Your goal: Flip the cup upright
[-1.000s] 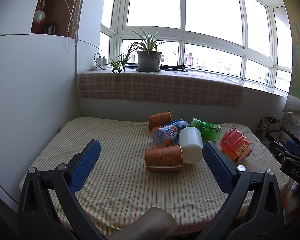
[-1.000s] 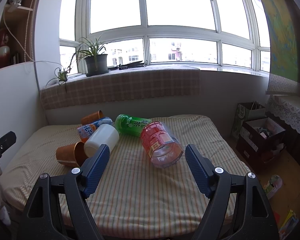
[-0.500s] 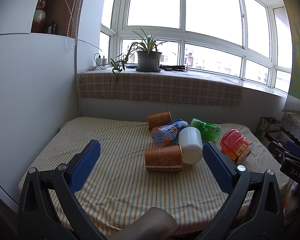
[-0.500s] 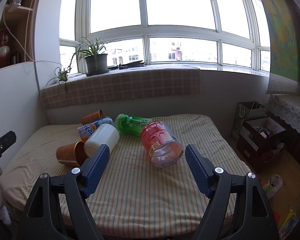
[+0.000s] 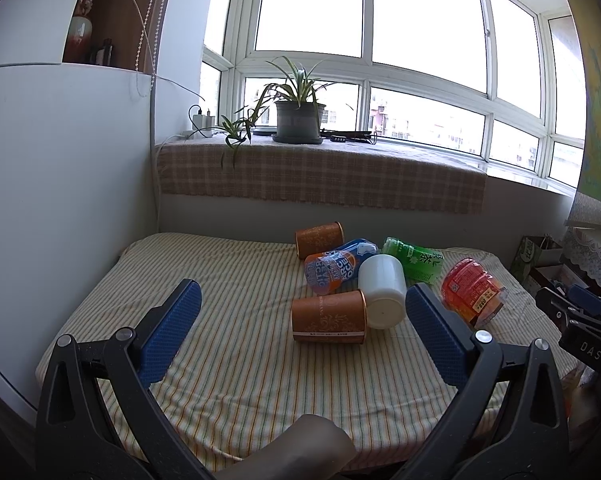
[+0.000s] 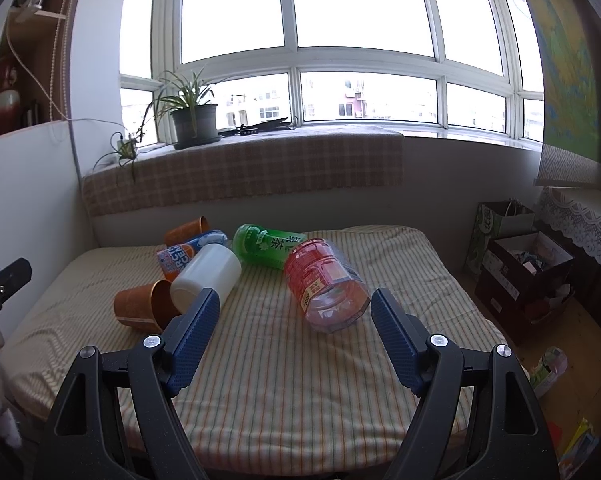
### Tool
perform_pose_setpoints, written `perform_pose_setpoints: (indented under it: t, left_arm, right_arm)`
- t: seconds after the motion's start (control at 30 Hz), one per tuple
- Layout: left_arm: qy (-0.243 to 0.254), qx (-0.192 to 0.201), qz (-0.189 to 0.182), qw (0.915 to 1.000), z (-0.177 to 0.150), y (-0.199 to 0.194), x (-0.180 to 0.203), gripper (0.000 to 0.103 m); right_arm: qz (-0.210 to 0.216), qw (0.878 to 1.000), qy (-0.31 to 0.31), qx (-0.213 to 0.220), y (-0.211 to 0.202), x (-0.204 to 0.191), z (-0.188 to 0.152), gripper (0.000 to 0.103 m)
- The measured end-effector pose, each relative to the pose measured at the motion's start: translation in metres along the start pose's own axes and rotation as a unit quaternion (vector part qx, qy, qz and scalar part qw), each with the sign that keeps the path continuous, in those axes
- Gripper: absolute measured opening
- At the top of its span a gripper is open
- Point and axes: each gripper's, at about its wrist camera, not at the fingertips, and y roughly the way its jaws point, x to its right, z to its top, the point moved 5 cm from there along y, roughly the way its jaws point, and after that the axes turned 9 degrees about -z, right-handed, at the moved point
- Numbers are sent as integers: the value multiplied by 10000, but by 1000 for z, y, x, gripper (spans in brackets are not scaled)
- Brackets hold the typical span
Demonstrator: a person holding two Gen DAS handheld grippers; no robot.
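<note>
A brown paper cup point(image 5: 329, 317) lies on its side on the striped table point(image 5: 228, 280), mouth to the right against a white jar point(image 5: 382, 291). It also shows in the right wrist view point(image 6: 146, 306). A second brown cup point(image 5: 319, 239) lies on its side at the back, also seen in the right wrist view point(image 6: 187, 230). My left gripper point(image 5: 302, 322) is open and empty, held short of the near cup. My right gripper point(image 6: 294, 326) is open and empty, in front of a red bottle point(image 6: 324, 285).
A blue-orange bottle point(image 5: 336, 265), a green bottle point(image 5: 414, 258) and the red bottle point(image 5: 472, 297) lie among the cups. A white wall point(image 5: 60, 208) bounds the table's left. Boxes and bags point(image 6: 520, 256) stand on the floor to the right. A potted plant point(image 5: 298, 118) stands on the sill.
</note>
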Motion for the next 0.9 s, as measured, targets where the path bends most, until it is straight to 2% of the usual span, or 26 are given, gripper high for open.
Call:
perform_pose_setpoints:
  t: [0.53, 0.9]
  left_arm:
    - [0, -11, -6, 10000, -1, 3, 1, 103]
    - [239, -164, -272, 9992, 10, 12, -10, 103]
  right_arm:
    - [9, 10000, -18, -48, 1, -4, -1, 78]
    - [46, 9999, 106, -98, 2, -3, 1, 78]
